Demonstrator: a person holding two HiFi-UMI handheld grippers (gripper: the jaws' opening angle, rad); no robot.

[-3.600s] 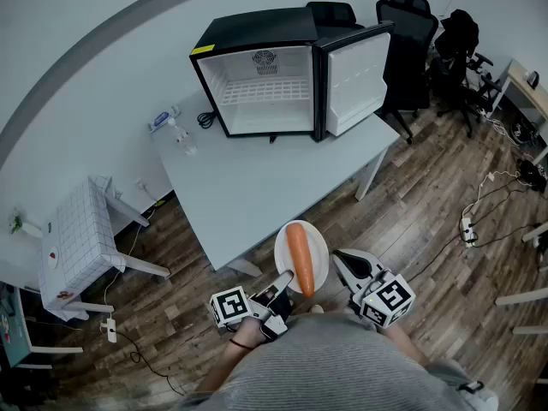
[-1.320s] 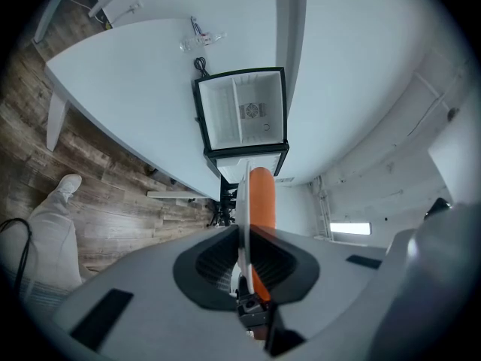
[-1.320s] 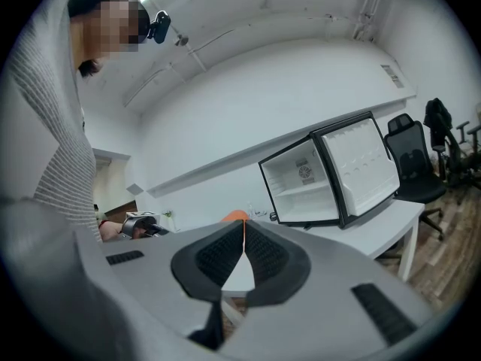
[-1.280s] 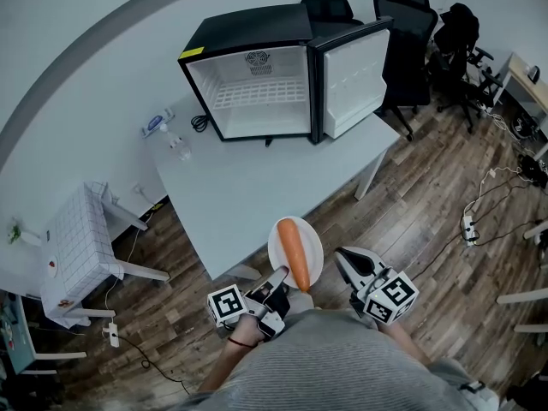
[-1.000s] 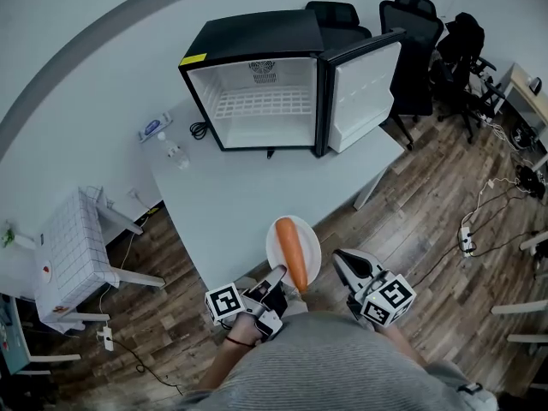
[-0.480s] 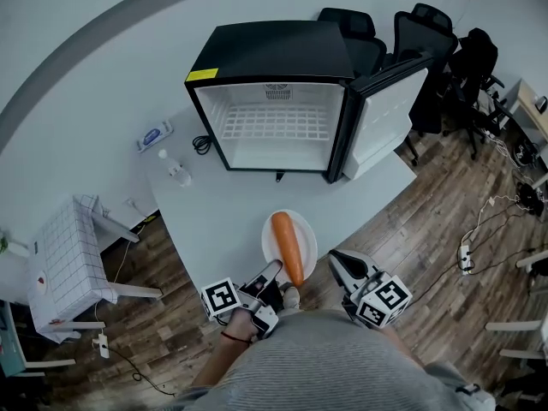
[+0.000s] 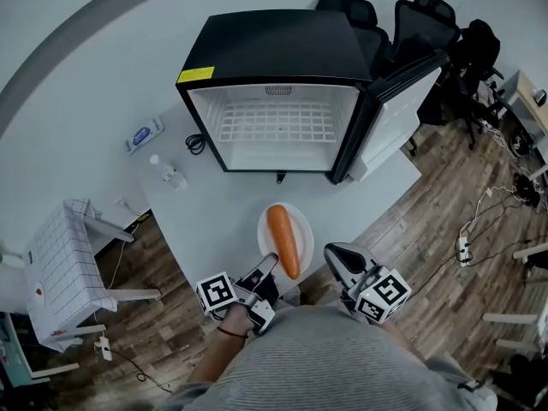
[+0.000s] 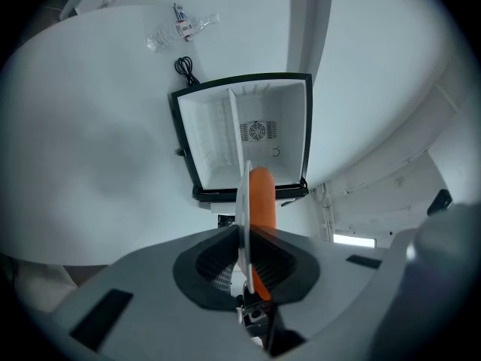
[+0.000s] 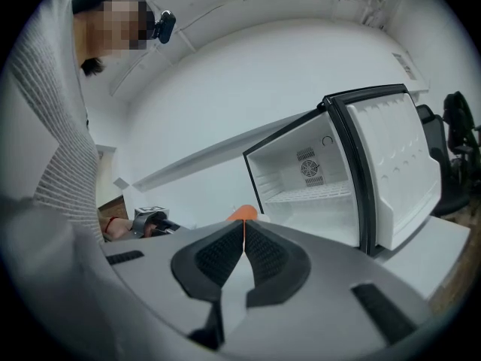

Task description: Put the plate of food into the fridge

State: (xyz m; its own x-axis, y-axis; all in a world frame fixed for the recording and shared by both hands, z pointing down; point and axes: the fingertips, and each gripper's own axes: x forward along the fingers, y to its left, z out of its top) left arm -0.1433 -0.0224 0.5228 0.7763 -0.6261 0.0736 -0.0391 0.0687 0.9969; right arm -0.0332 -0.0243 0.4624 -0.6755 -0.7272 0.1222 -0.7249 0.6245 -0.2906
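One-handed, holds the white plate (image 7: 302, 228), carrot (image 7: 282, 240) on it, by its rim in the clenched left tongs (image 7: 269, 264) over the near edge of the surface (image 7: 214, 204), facing the open fridge (image 7: 282, 75), right tongs (image 7: 331, 253) pressed together empty alongside.

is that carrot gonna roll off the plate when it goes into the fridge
Quite possibly: the carrot is round and smooth and lies loose on a flat-looking plate. The plate looks stiff, but the left gripper pinches only one edge, so it may tilt under the carrot's weight. Keeping it level should help.
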